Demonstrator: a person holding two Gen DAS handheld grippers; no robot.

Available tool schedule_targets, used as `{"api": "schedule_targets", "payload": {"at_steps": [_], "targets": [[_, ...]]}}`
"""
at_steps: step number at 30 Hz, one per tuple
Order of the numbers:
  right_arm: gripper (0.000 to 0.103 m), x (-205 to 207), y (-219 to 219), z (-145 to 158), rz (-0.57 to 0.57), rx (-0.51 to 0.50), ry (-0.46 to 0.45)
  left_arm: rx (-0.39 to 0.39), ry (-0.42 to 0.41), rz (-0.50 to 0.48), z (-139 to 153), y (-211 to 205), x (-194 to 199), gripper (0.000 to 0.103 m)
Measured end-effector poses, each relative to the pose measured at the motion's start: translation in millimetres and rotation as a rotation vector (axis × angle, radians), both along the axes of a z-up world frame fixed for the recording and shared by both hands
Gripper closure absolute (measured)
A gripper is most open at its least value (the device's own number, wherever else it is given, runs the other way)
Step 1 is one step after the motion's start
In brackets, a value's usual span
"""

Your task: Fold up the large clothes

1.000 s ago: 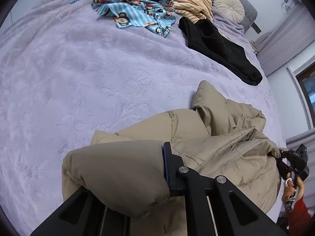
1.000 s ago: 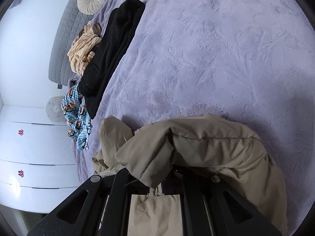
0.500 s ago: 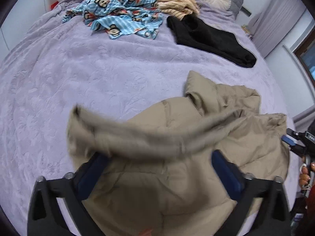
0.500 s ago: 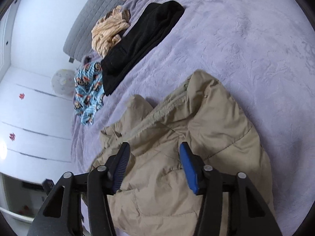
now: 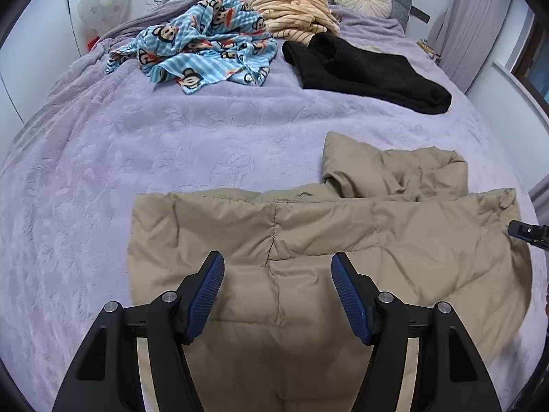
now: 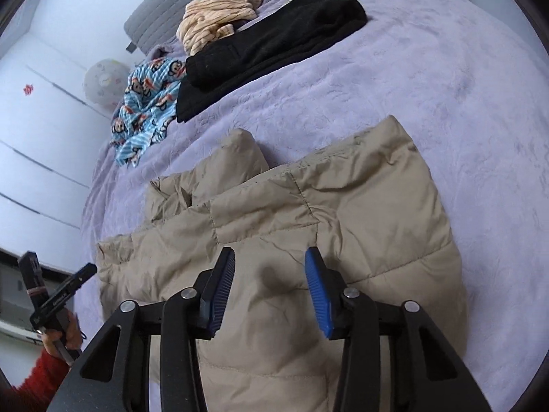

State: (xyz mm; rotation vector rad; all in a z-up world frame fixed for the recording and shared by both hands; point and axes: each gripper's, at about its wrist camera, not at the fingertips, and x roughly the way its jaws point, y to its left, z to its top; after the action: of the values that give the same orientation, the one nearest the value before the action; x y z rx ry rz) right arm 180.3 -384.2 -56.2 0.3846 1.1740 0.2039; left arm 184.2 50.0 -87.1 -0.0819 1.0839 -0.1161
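Risk, puffiness: the tan down jacket (image 5: 343,240) is thick and springy; judged likely that the folded flap lifts or rolls open once nothing presses on it.
Risk, bunching: just ahead and to the right of the left claw (image 5: 277,295) a crumpled part (image 5: 394,175) sticks out past the fold line; a further fold over it would probably come out lopsided.
Risk, grip: slick shell fabric; a shallow pinch could slide off, or catch only the top layer.
Left claw: spread wide, blue pads (image 5: 206,295) apart, nothing between them; hangs above the jacket, contact not clear.
Right claw (image 6: 271,288): also spread, empty; jacket directly beneath and ahead.
Jacket position: flat on the lilac bed (image 5: 137,158), under both claws.
Other clothes: black garment (image 5: 370,68), blue monkey-print cloth (image 5: 202,51), striped item (image 5: 295,10), all well ahead of the claws.
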Motion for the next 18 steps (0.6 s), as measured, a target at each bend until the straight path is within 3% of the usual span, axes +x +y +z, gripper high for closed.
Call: {"api": "schedule_targets", "payload": {"at_steps": [3,4,10,18], "targets": [[0.070,14.1,-0.5,-19.1,0.001,-0.116,0.020,0.041,0.016,0.041,-31.2,-8.0,21.1,0.035],[0.078,19.2,-5.4,-27.9,-0.010,-0.136,0.026,0.045,0.013,0.054,-39.7,-9.3,27.1,0.035],[0.101,47.3,-32.5,-68.1,-0.089,-0.168,0.043,0.066,-0.009,0.066,-69.4,-20.0,62.3,0.035],[0.103,70.1,-43.1,-94.1,-0.133,-0.175,0.057,0.064,-0.011,0.095,-85.4,-20.0,82.5,0.027]]}}
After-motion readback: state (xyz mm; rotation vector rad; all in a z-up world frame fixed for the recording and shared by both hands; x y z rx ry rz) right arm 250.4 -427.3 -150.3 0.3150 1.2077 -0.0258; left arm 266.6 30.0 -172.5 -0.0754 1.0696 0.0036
